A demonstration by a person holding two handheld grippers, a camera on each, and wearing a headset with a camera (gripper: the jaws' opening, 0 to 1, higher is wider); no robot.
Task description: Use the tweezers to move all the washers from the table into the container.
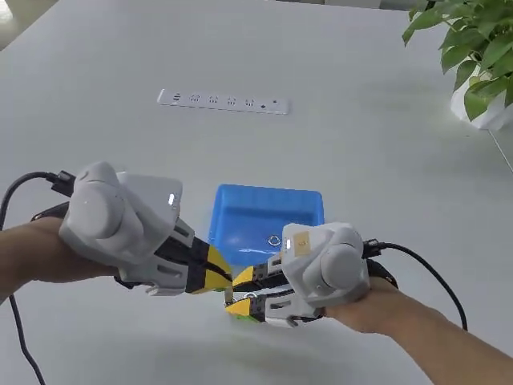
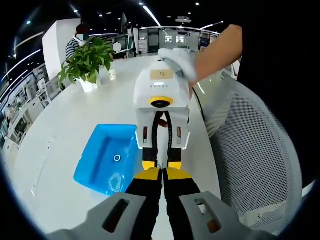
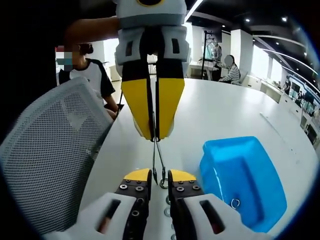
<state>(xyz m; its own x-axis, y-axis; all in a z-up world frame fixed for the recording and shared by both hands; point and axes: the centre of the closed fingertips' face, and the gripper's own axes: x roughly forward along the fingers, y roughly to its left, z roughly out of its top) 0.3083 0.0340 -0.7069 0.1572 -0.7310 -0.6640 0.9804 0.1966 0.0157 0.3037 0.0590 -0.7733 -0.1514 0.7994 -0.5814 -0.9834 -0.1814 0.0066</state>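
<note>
L gripper (image 3: pixel 154 135) clamped on tweezers (image 3: pixel 157 155). R gripper (image 3: pixel 160 176) jaws straddle the legs narrowly; can't tell if pressing. Washer (image 3: pixel 163 184) at the tips, btwn R jaws. Container (image 3: pixel 250 170) just right of R gripper, w/ 2nd washer (image 3: pixel 235 203) inside. Squeeze evenly, lift straight, no twist.

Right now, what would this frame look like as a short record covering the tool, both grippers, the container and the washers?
left gripper: shut on tweezers
right gripper: jaws close on either side of the tweezers' tips; grip unclear
blue container: open, on white table
washer inside: one, on the container floor
washer at tips: apparently one, outside the container
</note>
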